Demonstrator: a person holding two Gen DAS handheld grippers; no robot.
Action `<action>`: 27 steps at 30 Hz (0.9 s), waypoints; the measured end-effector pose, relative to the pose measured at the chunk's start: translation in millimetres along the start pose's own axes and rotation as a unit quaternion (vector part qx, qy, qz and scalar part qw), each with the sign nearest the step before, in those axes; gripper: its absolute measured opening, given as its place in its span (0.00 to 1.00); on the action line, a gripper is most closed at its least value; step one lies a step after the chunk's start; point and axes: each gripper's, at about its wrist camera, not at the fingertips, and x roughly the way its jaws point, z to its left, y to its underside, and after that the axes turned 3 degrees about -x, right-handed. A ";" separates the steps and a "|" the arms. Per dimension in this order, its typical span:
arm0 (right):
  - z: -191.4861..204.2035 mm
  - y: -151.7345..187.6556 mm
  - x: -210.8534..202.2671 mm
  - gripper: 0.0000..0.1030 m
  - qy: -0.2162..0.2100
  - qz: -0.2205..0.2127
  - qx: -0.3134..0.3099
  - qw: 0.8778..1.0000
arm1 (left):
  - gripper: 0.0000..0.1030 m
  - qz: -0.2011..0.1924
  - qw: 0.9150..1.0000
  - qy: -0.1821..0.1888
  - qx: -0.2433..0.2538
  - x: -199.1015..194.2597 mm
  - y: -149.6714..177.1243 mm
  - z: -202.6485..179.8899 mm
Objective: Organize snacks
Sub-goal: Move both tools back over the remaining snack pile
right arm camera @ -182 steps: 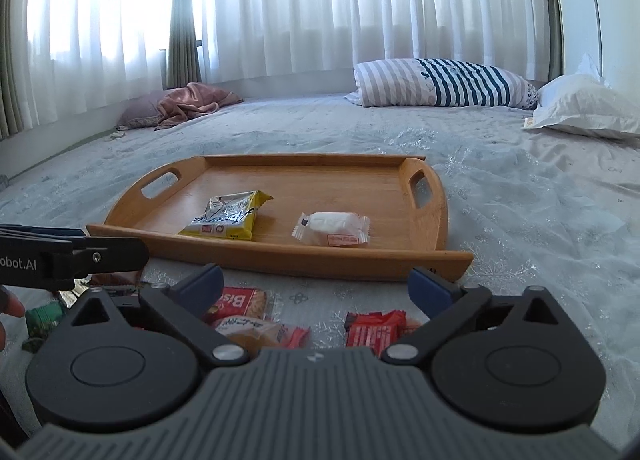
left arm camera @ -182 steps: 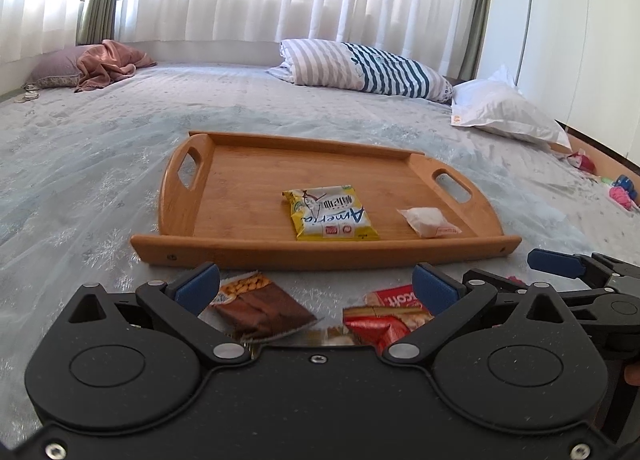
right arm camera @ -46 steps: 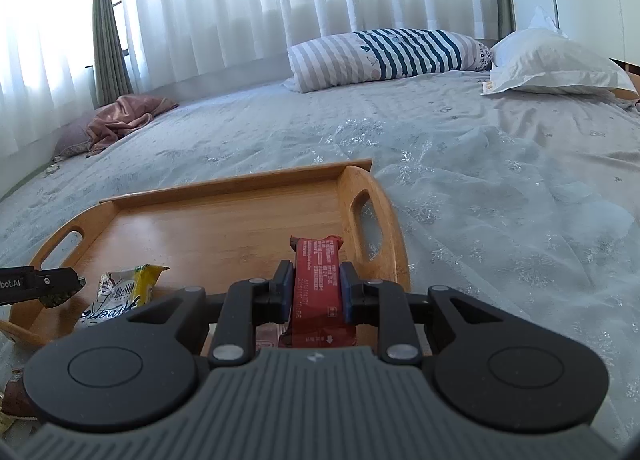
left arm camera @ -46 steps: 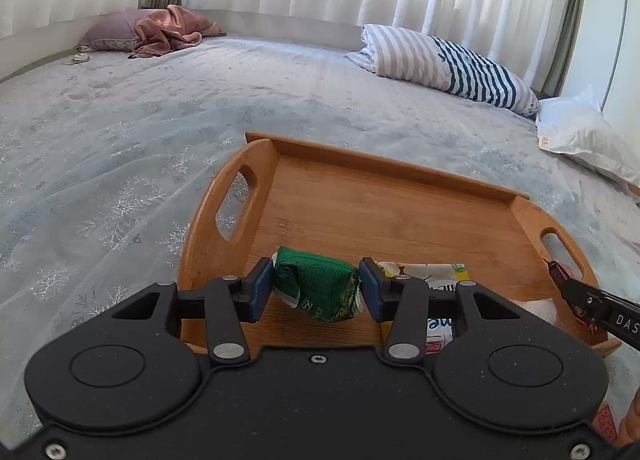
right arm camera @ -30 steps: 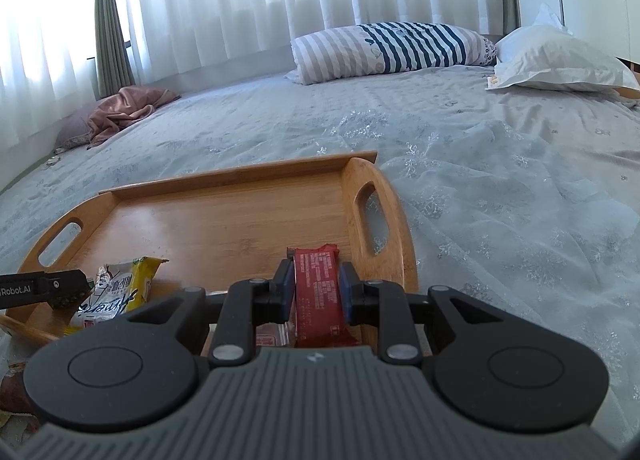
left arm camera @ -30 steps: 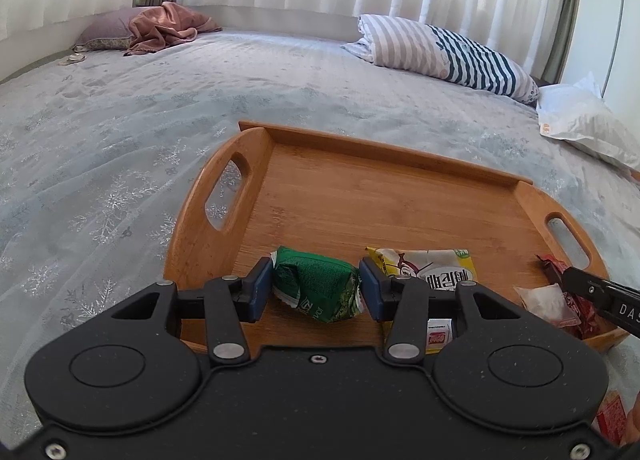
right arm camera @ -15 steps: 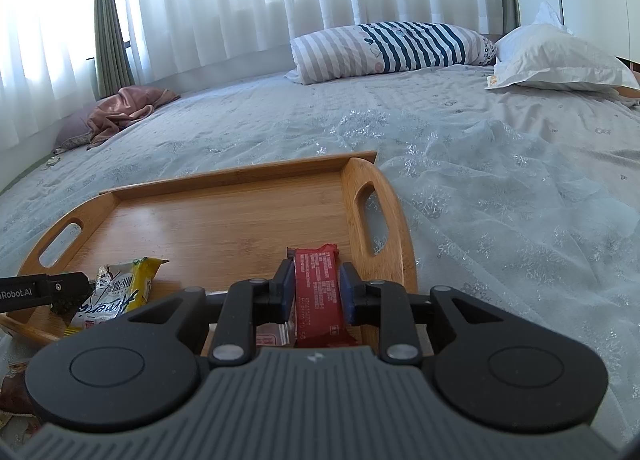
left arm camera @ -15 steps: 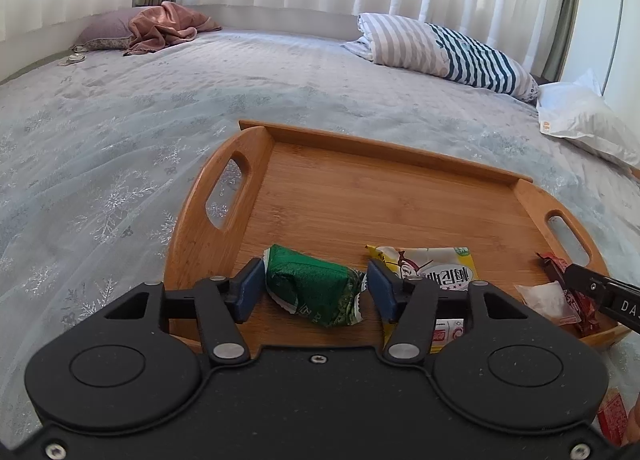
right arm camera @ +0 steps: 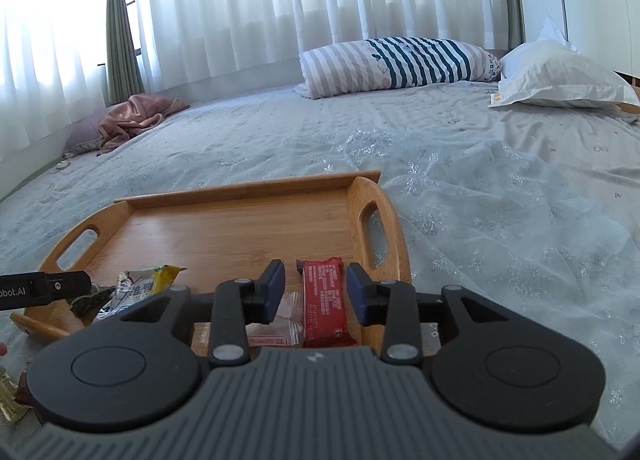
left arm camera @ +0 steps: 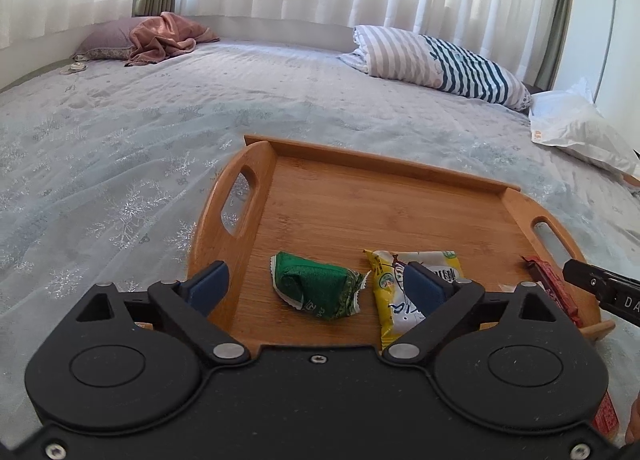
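Fingers of the left gripper (left arm camera: 316,286) are spreading wide, pads clear of the green packet (left arm camera: 316,290), which lies crinkled on the tray (left arm camera: 360,200) between them. Fingers of the right gripper (right arm camera: 316,292) are also parting, with gaps either side of the red bar (right arm camera: 323,304), a flat wrapper with white print lying lengthwise near the tray's right handle. A yellow packet (left arm camera: 400,300) lies beside the green one; a clear sachet (right arm camera: 276,330), partly hidden, seems to touch the bar. The tray rests on a bedspread (right arm camera: 500,200).
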 end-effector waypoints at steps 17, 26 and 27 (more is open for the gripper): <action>13.5 30.5 -49.8 0.80 -0.028 -0.013 -0.042 0.999 | 0.97 -0.011 1.000 0.020 0.021 -55.9 36.0 9.7; 9.8 51.4 -71.0 0.89 -0.018 -0.028 -0.044 0.998 | 0.98 -0.024 0.999 0.026 0.022 -79.6 52.9 23.9; 8.1 53.7 -72.8 0.90 -0.017 -0.028 -0.042 0.999 | 0.98 -0.023 0.999 0.026 0.023 -81.5 54.8 25.7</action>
